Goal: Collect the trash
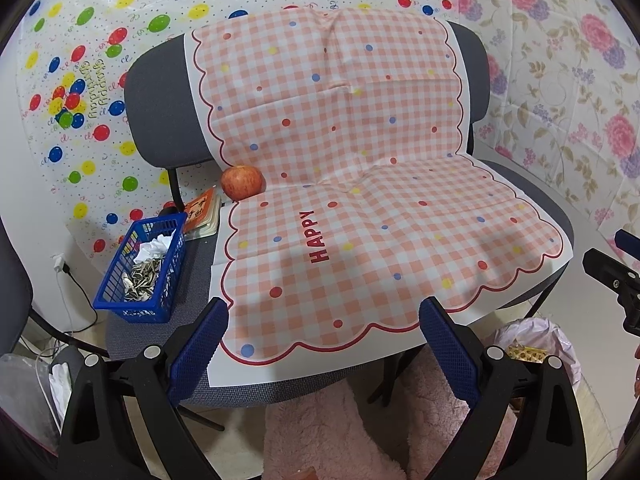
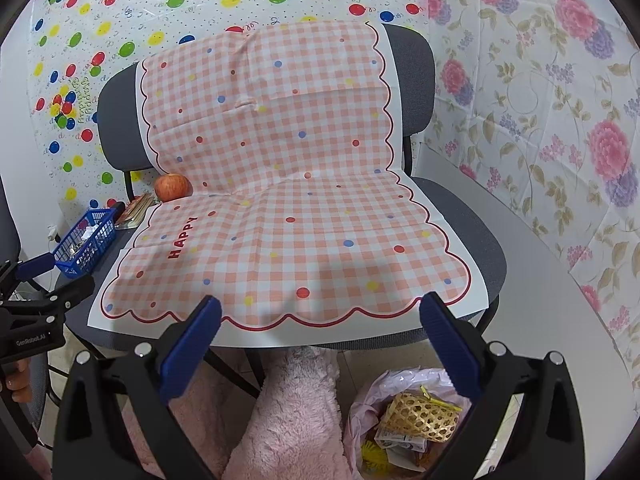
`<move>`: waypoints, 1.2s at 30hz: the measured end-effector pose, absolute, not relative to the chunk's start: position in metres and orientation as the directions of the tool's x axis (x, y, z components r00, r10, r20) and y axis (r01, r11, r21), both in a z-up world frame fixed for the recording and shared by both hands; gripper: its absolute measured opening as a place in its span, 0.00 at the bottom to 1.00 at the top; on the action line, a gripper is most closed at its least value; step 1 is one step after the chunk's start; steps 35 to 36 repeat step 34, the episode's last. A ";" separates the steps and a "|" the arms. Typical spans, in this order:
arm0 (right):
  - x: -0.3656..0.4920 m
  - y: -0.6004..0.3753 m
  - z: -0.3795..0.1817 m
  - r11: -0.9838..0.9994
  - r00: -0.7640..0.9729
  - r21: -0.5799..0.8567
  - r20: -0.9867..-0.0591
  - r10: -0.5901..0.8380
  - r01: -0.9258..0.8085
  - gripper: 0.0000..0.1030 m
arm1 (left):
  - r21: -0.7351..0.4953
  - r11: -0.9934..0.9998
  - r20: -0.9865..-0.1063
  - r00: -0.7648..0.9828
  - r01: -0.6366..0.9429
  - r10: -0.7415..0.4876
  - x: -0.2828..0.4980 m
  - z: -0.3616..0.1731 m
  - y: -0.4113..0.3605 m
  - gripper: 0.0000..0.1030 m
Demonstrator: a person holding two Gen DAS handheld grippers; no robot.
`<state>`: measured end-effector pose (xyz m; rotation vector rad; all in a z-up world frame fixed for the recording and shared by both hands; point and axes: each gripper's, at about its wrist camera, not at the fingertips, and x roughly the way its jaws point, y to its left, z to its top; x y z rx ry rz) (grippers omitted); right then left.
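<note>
A blue plastic basket (image 1: pixel 140 268) holds sunflower seed shells and crumpled white tissue at the chair's left edge; it also shows in the right wrist view (image 2: pixel 86 244). A pink trash bag (image 2: pixel 404 420) on the floor under the chair's front right holds a woven bamboo piece and wrappers; it also shows in the left wrist view (image 1: pixel 532 344). My left gripper (image 1: pixel 324 340) is open and empty before the chair's front edge. My right gripper (image 2: pixel 320 332) is open and empty at the front edge, above the bag.
A pink checked "HAPPY" cloth (image 1: pixel 360 200) covers the grey chair (image 1: pixel 160 104). A red apple (image 1: pixel 242 182) and an orange booklet (image 1: pixel 204 212) lie at the seat's back left. A pink fluffy rug (image 2: pixel 296 420) lies below. Patterned sheets hang behind.
</note>
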<state>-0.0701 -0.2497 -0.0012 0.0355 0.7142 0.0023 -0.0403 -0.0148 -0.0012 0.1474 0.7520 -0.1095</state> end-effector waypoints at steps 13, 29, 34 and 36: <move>-0.072 -0.252 -0.005 0.999 0.753 0.038 -0.658 0.013 0.016 0.94 | 0.093 0.984 -0.684 0.728 0.155 -0.050 -0.039 -0.002 -0.012 0.92; -0.060 -0.254 -0.010 0.999 0.747 0.028 -0.665 0.005 0.018 0.94 | 0.044 0.979 -0.702 0.703 0.198 -0.110 -0.023 -0.006 -0.014 0.92; -0.008 -0.272 -0.028 0.999 0.751 -0.035 -0.659 -0.037 0.018 0.94 | 0.009 0.987 -0.713 0.692 0.163 -0.108 0.010 -0.024 -0.005 0.92; -0.008 -0.272 -0.028 0.999 0.751 -0.035 -0.659 -0.037 0.018 0.94 | 0.009 0.987 -0.713 0.692 0.163 -0.108 0.010 -0.024 -0.005 0.92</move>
